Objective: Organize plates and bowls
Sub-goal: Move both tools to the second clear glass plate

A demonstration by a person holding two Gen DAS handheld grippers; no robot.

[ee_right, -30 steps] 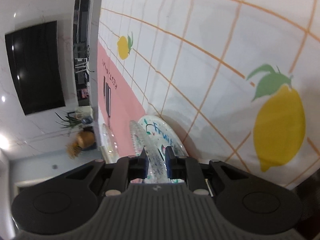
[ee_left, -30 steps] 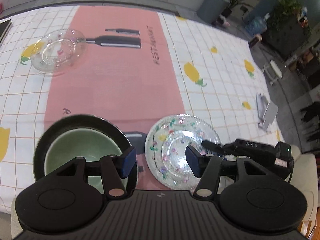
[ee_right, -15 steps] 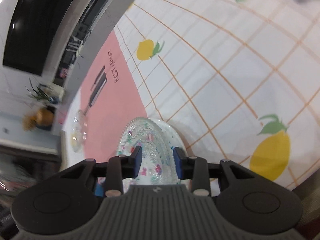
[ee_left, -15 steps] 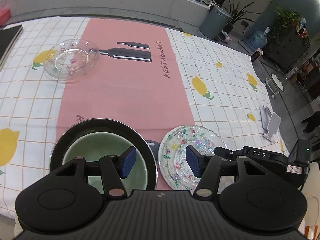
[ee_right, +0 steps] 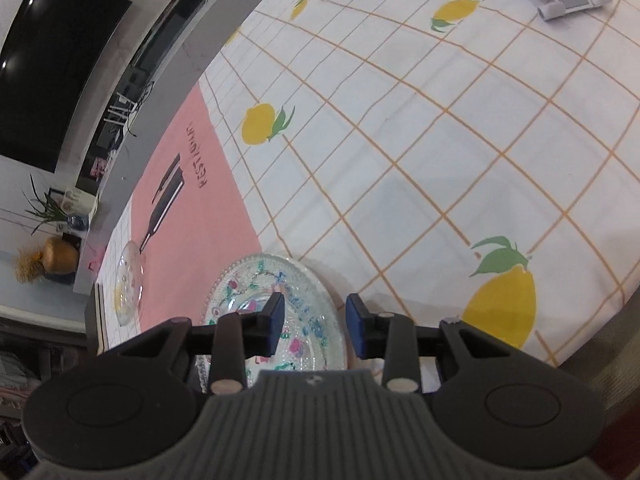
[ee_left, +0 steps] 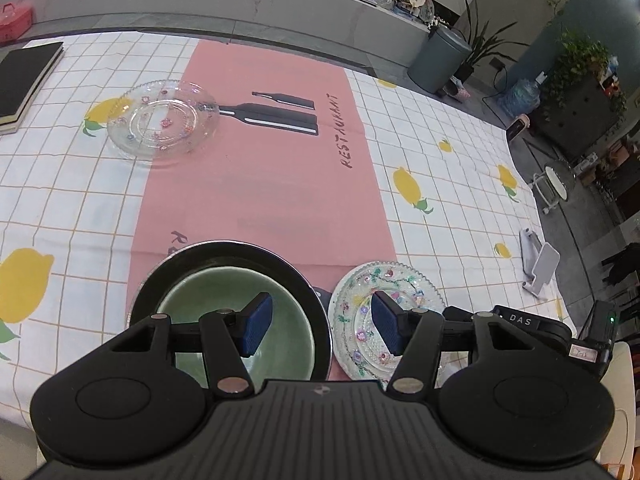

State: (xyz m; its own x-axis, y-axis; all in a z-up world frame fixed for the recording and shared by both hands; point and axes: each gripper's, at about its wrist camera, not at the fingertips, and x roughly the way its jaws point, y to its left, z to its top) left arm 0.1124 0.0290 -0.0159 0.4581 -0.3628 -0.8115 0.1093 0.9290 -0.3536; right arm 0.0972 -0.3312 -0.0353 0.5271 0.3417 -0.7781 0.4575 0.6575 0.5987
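Observation:
A green bowl sits inside a black plate at the near edge of the table. To its right a floral glass plate lies flat on the cloth. My left gripper hovers open above the gap between them, holding nothing. In the right wrist view my right gripper stands open just over the floral plate, with its near rim below the jaws and the pads clear of the glass. A second clear glass plate rests far off on the left of the cloth, and the right wrist view shows this plate too.
A black notebook lies at the far left corner. A white stand sits near the table's right edge. A grey ledge runs along the far side with a pink box on it. Lemon-print cloth with a pink runner covers the table.
My right gripper was shut on the floral plate's rim; its jaws have come apart and it has risen and rolled. The plate now lies flat. The left gripper drew back a little, still open.

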